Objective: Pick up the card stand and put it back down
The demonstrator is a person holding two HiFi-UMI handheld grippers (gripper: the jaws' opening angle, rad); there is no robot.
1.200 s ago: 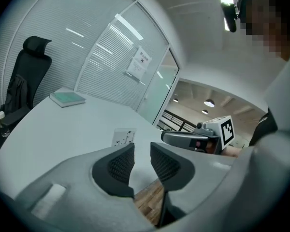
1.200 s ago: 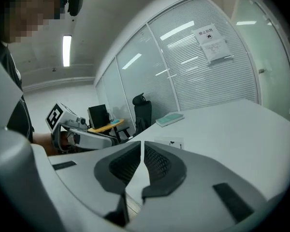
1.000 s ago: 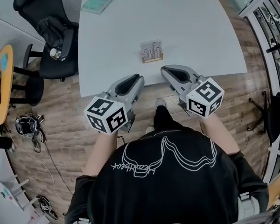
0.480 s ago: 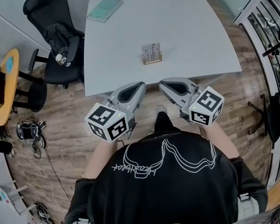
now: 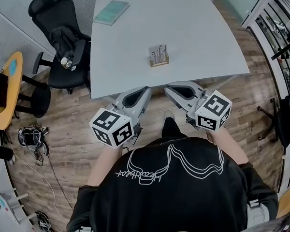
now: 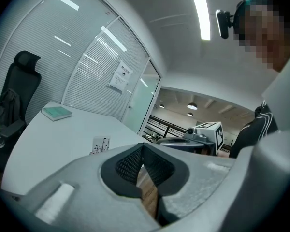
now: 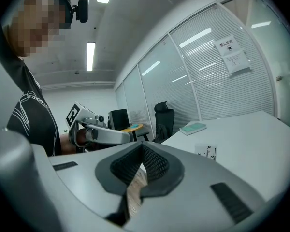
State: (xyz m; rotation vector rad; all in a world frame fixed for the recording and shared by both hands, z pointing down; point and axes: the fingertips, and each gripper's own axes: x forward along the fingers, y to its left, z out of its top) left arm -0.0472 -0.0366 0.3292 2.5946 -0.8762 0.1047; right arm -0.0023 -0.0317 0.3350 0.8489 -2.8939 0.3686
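The card stand (image 5: pixel 158 55), a small wooden base with upright white cards, stands on the white table (image 5: pixel 203 37) near its front edge. It also shows small in the left gripper view (image 6: pixel 100 145) and in the right gripper view (image 7: pixel 206 152). My left gripper (image 5: pixel 146 88) and right gripper (image 5: pixel 166 87) hover side by side just off the table's near edge, above the wood floor and short of the stand. Both are shut with nothing between the pads (image 6: pixel 130 164) (image 7: pixel 154 164). Each gripper's camera catches the other gripper (image 6: pixel 203 132) (image 7: pixel 94 129).
A teal book (image 5: pixel 111 12) lies at the table's far left corner. A black office chair (image 5: pixel 63 37) with a bag and a bottle stands left of the table, and a round wooden table (image 5: pixel 5 88) farther left. Cables (image 5: pixel 34 137) lie on the floor; racks (image 5: pixel 280 28) line the right.
Both grippers have drawn back from over the table's edge toward the person's body. The table and card stand now lie a little farther ahead.
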